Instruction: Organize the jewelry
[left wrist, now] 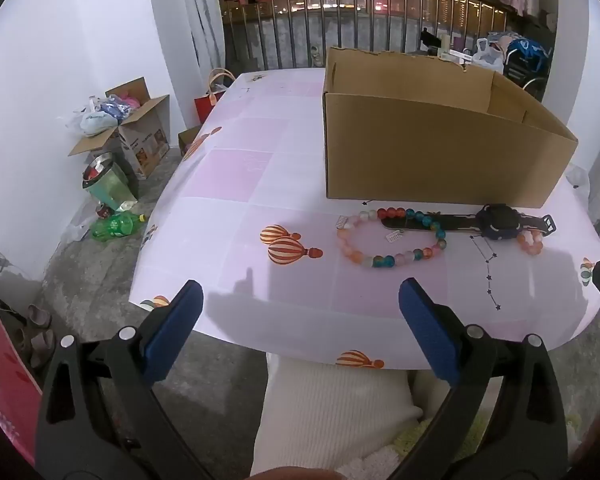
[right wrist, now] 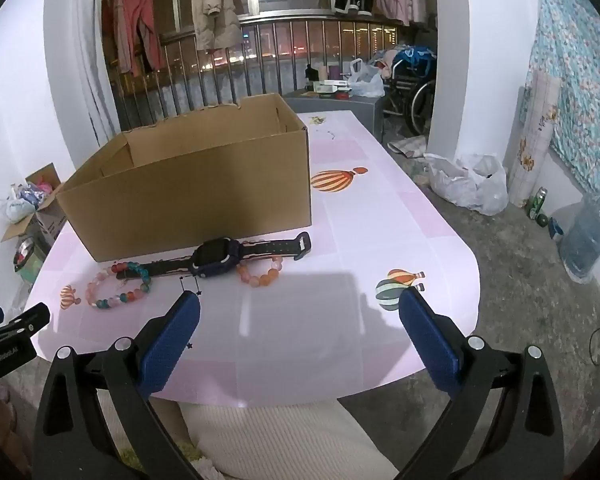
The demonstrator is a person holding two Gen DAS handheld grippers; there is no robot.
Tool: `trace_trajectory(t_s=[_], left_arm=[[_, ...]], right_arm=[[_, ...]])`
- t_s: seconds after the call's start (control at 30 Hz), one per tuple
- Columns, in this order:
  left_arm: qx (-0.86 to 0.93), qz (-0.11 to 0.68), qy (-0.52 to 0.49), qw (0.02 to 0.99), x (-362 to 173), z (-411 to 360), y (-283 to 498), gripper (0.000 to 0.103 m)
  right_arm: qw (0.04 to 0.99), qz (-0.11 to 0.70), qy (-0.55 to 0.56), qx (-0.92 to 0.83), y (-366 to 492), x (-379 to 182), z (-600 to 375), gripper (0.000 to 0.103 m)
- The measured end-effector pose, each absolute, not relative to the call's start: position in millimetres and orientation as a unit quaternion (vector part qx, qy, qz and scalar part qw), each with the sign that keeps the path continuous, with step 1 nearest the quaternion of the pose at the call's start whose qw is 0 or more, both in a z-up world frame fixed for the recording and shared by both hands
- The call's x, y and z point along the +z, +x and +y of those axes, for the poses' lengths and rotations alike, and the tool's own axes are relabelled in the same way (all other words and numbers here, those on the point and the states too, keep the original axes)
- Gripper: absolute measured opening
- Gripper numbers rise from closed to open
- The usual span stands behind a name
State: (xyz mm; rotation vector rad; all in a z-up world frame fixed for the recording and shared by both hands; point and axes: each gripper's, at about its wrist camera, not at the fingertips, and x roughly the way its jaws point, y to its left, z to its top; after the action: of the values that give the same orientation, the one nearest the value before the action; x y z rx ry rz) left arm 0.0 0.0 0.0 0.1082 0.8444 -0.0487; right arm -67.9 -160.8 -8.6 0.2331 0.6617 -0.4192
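Both my claws, left gripper (left wrist: 300,300) and right gripper (right wrist: 300,312), gape wide and empty over the table's (left wrist: 236,184) bare near edge; beaded bracelet (left wrist: 392,240), watch (right wrist: 216,260) and a smaller, perhaps coral bracelet (right wrist: 260,274) lie against the cardboard box (right wrist: 188,196).

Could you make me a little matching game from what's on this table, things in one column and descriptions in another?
Things:
1. cardboard box
2. watch
3. multicoloured bead bracelet
4. orange bead bracelet

Descriptions:
A. dark strap stretched flat, lying in front of the box
B. open at the top, standing behind the jewelry
C. small ring of peach-orange beads by the watch's buckle end
D. large loop with pink, red and teal beads

Pairs: 1-B, 2-A, 3-D, 4-C
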Motion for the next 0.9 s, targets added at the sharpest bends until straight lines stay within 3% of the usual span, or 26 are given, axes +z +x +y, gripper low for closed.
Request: trace_trajectory(t_s=[0.9], left_arm=[[-0.024,0.409,0.051,0.911,0.1,0.3,0.0,0.095]], right_arm=[[0.919,0.319,0.109,-0.206,-68.6,-7.7,-160.0,0.097]])
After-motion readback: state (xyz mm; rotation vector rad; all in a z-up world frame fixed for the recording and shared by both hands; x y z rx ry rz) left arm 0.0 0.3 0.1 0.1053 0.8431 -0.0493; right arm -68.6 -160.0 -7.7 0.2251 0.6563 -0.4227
